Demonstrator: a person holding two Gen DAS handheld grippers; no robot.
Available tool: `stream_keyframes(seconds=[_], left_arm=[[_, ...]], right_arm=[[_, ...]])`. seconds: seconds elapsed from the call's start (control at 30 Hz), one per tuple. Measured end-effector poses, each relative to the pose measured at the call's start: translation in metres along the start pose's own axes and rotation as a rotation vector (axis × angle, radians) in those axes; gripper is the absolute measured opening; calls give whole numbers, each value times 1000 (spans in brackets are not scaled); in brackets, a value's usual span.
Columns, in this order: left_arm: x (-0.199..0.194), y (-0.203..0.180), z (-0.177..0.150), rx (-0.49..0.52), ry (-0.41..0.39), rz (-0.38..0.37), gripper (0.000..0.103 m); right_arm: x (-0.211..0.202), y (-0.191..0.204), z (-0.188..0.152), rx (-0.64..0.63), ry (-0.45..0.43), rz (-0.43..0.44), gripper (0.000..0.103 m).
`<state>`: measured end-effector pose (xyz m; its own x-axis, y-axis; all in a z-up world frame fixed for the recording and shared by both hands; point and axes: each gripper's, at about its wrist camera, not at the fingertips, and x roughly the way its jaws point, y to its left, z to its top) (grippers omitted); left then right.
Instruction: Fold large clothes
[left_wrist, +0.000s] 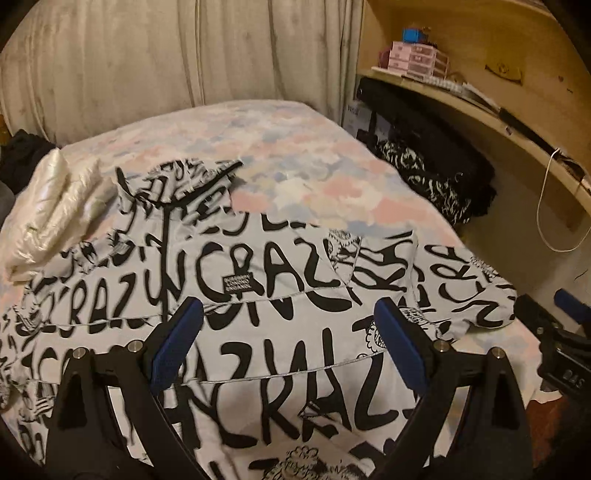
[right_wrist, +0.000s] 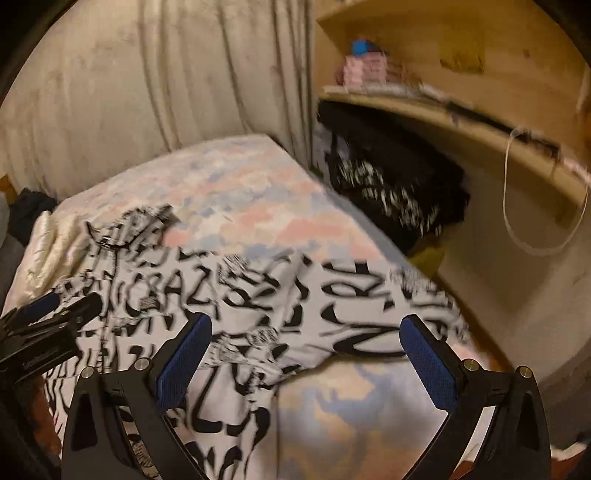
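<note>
A large white garment with black graffiti lettering (left_wrist: 258, 295) lies spread over the bed, a sleeve folded across its chest and another sleeve reaching to the right bed edge. My left gripper (left_wrist: 288, 343) hovers open above its middle, blue pads wide apart, nothing between them. The right gripper shows at the right edge of the left wrist view (left_wrist: 565, 332). In the blurred right wrist view the same garment (right_wrist: 258, 306) fills the left half. My right gripper (right_wrist: 306, 354) stands open over its right sleeve end and bare bedsheet. The left gripper (right_wrist: 48, 325) appears at far left.
The bed has a pastel pink-and-blue sheet (left_wrist: 295, 166). A cream shiny garment (left_wrist: 48, 214) lies bunched at the left. Curtains (left_wrist: 184, 55) hang behind. A wooden desk shelf (left_wrist: 480, 110) with pink boxes stands right; dark clothes (left_wrist: 436, 173) are piled beneath it.
</note>
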<state>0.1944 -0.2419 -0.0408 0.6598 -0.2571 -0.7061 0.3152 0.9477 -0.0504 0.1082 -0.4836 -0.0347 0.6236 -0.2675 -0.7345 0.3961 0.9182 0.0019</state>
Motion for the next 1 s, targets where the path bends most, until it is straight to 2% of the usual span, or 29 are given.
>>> stream_keyframes(seconds=[0.1, 0.17, 0.23, 0.4, 0.47, 0.57, 0.73, 0.8, 0.9, 0.93, 0.97, 1.0], left_arm=[[26, -5, -7, -3, 30, -10, 90], [45, -8, -12, -8, 62, -26, 89], [61, -11, -17, -13, 95, -42, 89], [83, -15, -26, -10, 127, -69, 89], [91, -17, -30, -5, 138, -72, 89], [100, -19, -33, -3, 159, -82, 89], [105, -20, -31, 1, 163, -94, 89], [106, -22, -30, 5, 159, -95, 89], [109, -25, -28, 14, 159, -90, 89], [110, -26, -27, 15, 159, -92, 89], [110, -27, -27, 15, 157, -93, 89], [109, -27, -26, 16, 153, -93, 89]], right_arm=[[47, -21, -12, 65, 98, -9, 96], [76, -38, -21, 123, 160, 4, 78], [106, -61, -32, 227, 236, 25, 77], [163, -101, -59, 402, 337, 64, 77], [180, -117, -69, 497, 352, 119, 77], [201, -136, -75, 592, 342, 147, 78], [218, -170, -67, 756, 269, 186, 78], [224, -194, -64, 867, 232, 226, 78], [236, -217, -60, 943, 225, 218, 76], [239, -221, -57, 945, 236, 206, 67], [239, -224, -57, 936, 244, 190, 53], [242, -222, -50, 890, 261, 138, 45]])
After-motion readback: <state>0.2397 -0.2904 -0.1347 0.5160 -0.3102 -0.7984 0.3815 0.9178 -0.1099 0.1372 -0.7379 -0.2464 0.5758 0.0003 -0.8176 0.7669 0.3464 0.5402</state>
